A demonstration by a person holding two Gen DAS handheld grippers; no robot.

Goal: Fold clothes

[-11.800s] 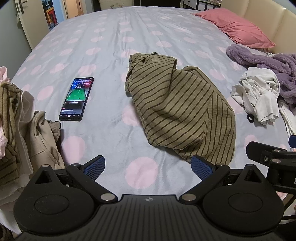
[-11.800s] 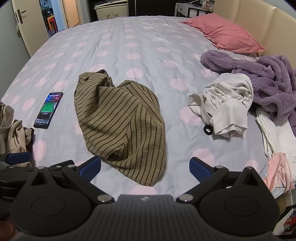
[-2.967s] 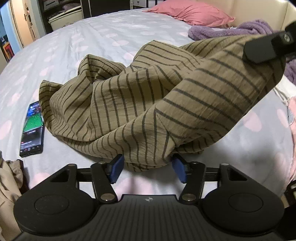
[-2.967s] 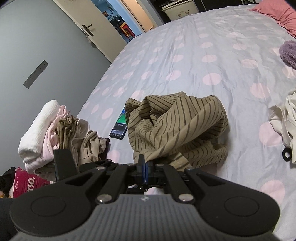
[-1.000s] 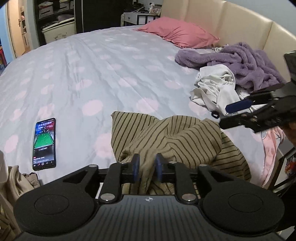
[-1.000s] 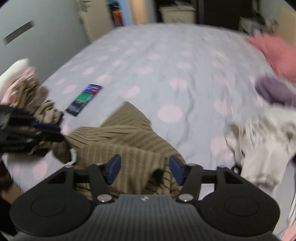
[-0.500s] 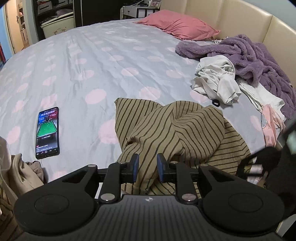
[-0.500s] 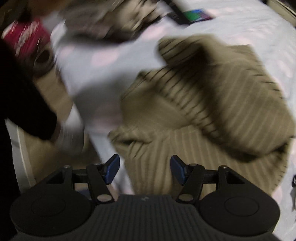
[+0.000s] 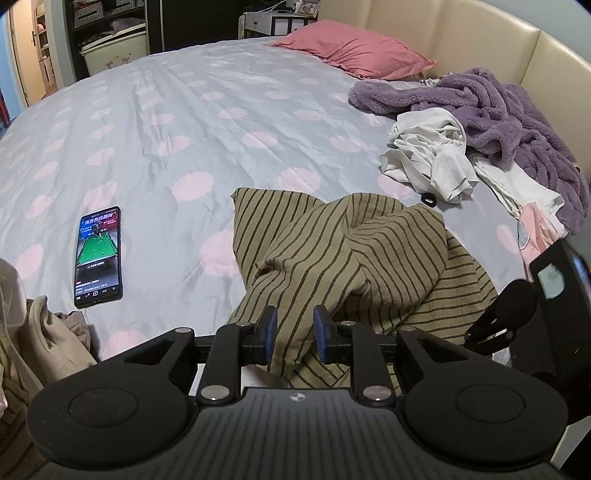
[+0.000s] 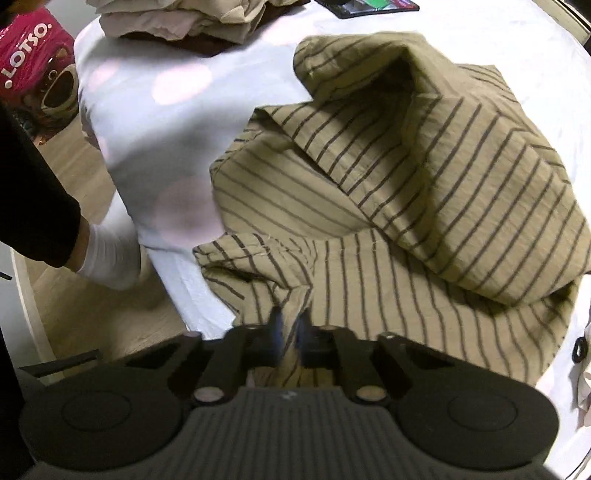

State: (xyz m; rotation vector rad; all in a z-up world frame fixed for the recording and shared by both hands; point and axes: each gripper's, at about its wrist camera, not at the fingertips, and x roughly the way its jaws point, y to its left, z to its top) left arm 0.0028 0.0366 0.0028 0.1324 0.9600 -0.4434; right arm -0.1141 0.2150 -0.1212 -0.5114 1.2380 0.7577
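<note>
Since a second ago the right gripper (image 10: 290,334) has swung down to the near edge of the bed, and its jaws, then standing wide, are now pinching a bunched fold of the striped olive garment (image 10: 424,192). That one garment is lying crumpled on the near part of the bedspread (image 9: 192,122), a grey cover with pink dots, its lower edge hanging toward the bed's side. The left gripper (image 9: 294,334) is keeping its narrow hold: its two blue pads (image 9: 270,332) are pressing a fold of the same cloth between them, much as they were a moment back.

Counting what else is lying about: one phone (image 9: 98,256) is resting flat on the cover, left of the garment and well apart from it, its screen glowing green. One pink pillow (image 9: 354,50) is sitting at the far end by the headboard. One purple fleece heap (image 9: 498,110) is sprawling along the right side, with one crumpled white garment (image 9: 432,158) just beside it and touching it. A small pile of beige clothes (image 10: 184,18) is sitting at the near left corner; how many pieces are in it I cannot tell. Down on the floor one pink bag (image 10: 33,44) marked LOTSO is showing, and a person's dark sleeve (image 10: 33,206) with a white-gloved hand (image 10: 109,258) is reaching in beside the bed's corner.
</note>
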